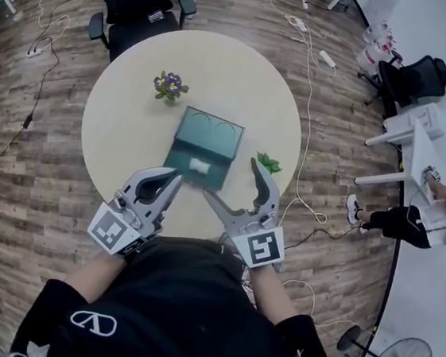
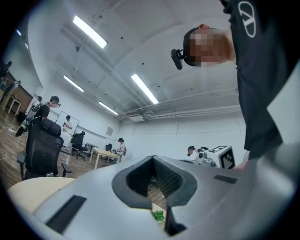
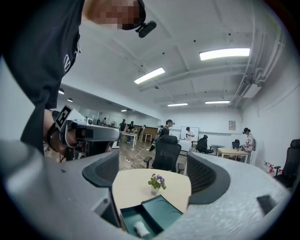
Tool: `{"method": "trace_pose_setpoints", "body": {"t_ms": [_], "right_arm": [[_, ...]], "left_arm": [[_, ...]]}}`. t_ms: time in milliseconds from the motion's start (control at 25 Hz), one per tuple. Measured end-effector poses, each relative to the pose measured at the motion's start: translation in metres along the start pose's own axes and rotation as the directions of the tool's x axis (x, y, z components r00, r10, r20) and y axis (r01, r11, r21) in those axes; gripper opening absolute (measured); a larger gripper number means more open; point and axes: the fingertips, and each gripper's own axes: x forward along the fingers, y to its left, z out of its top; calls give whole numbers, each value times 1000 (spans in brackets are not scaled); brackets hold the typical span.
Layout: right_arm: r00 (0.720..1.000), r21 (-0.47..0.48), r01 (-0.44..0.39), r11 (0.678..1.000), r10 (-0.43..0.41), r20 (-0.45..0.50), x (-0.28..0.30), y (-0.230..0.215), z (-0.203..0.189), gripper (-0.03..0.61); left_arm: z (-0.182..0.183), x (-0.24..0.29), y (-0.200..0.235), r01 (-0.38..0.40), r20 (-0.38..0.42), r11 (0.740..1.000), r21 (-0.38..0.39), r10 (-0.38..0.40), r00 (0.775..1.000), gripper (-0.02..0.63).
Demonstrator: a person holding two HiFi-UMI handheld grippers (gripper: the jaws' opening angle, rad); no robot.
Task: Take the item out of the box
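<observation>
An open dark green box [image 1: 216, 137] lies on the round beige table [image 1: 125, 122], its lid folded back on the far side. A small white item [image 1: 199, 165] rests in the near half of the box. My left gripper [image 1: 176, 178] is shut and empty, its tip just left of the box's near edge. My right gripper [image 1: 231, 179] stands open at the box's near right corner, nothing between its fingers. In the right gripper view the box [image 3: 161, 211] and the white item [image 3: 140, 228] lie below the open right gripper [image 3: 154, 177]. The left gripper [image 2: 164, 206] looks shut in its own view.
A small pot of purple flowers [image 1: 168, 86] stands left of and beyond the box, also seen as the flowers [image 3: 157, 181]. A green plant sprig [image 1: 268, 163] lies right of the box. A black office chair [image 1: 135, 4] stands beyond the table. Cables trail over the wooden floor [image 1: 313, 88].
</observation>
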Motion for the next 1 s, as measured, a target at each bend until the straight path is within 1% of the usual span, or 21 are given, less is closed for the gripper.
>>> {"method": "trace_pose_setpoints", "body": {"t_ms": [80, 200, 280, 360, 480, 600, 640, 720, 840, 880, 1000], "right_arm": [[997, -22, -15, 1000, 14, -73, 5, -3, -13, 439], [979, -107, -66, 992, 44, -197, 19, -5, -38, 434], [958, -168, -122, 978, 72, -277, 32, -5, -62, 416], [926, -195, -186, 963, 105, -362, 49, -2, -90, 417], [858, -191, -276, 942, 152, -490, 72, 7, -143, 415], [782, -169, -349, 922, 187, -595, 90, 11, -200, 401], [756, -158, -371, 915, 199, -624, 94, 13, -217, 387], [699, -128, -417, 900, 227, -679, 100, 19, -247, 360], [602, -74, -478, 875, 264, -754, 104, 28, -291, 347], [573, -63, -495, 867, 271, -773, 104, 31, -304, 347], [502, -42, -536, 843, 278, -819, 105, 39, -336, 329]], "left_arm": [[-2, -1, 1, -11, -5, 1000, -4, 11, 1000, 5], [-6, -4, 4, -33, -9, 999, -6, 33, 999, 5], [-11, -9, 8, -50, -12, 999, -11, 50, 999, 5], [-14, -15, 12, -67, -18, 998, -20, 66, 998, 5], [-19, -27, 18, -93, -26, 995, -34, 92, 995, 5], [-25, -36, 22, -118, -32, 992, -40, 117, 993, 5], [-27, -39, 23, -126, -35, 991, -43, 125, 992, 5], [-30, -44, 26, -144, -39, 988, -50, 142, 989, 5], [-33, -52, 28, -169, -46, 984, -54, 167, 985, 5], [-34, -54, 28, -176, -50, 983, -55, 173, 984, 5], [-38, -62, 28, -200, -63, 978, -57, 197, 978, 5]]}}
